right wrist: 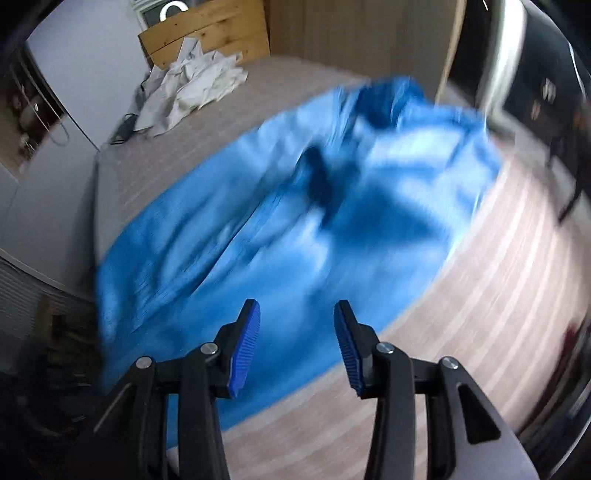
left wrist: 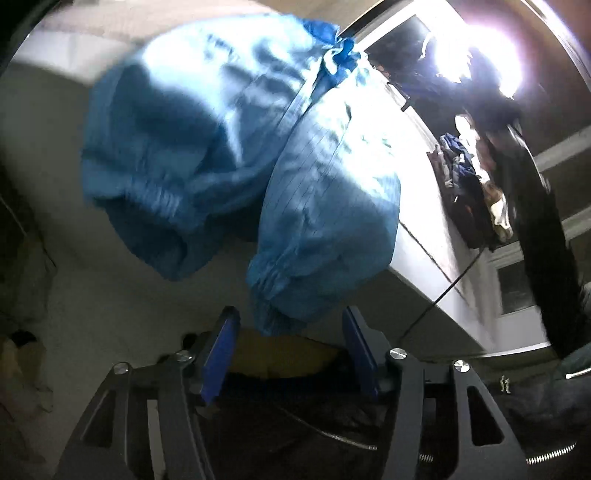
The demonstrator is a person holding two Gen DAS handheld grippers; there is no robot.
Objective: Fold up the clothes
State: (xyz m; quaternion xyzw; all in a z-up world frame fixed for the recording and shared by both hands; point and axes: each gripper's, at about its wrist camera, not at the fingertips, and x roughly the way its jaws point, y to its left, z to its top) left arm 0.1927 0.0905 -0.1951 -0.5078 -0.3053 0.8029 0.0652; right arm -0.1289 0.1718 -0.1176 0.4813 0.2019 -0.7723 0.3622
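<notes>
Blue garment point(left wrist: 236, 155): light, thin fabric with fine stripes and gathered elastic cuffs; spread on the bed point(right wrist: 509, 280), one cuffed end hanging over the mattress edge in the left wrist view. Blurred in the right wrist view, lying across the striped bedcover.

Left gripper point(left wrist: 290, 354): jaws apart, blue pads on either side of a gap, nothing pressed between them; lowest cuff of the garment just above the gap, contact not discernible.

Right gripper point(right wrist: 297, 347): jaws apart, ribbed blue pads clear of the cloth, hovering over the near edge of the garment; nothing held.

White crumpled cloth point(right wrist: 192, 88): heaped at the far end of the bed, near the wooden headboard point(right wrist: 207, 33), well apart from the garment.

Pile of mixed clothes point(left wrist: 469, 192): dark and pale pieces, off to the right in the left wrist view, beside a bright lamp glare point(left wrist: 476, 51).
</notes>
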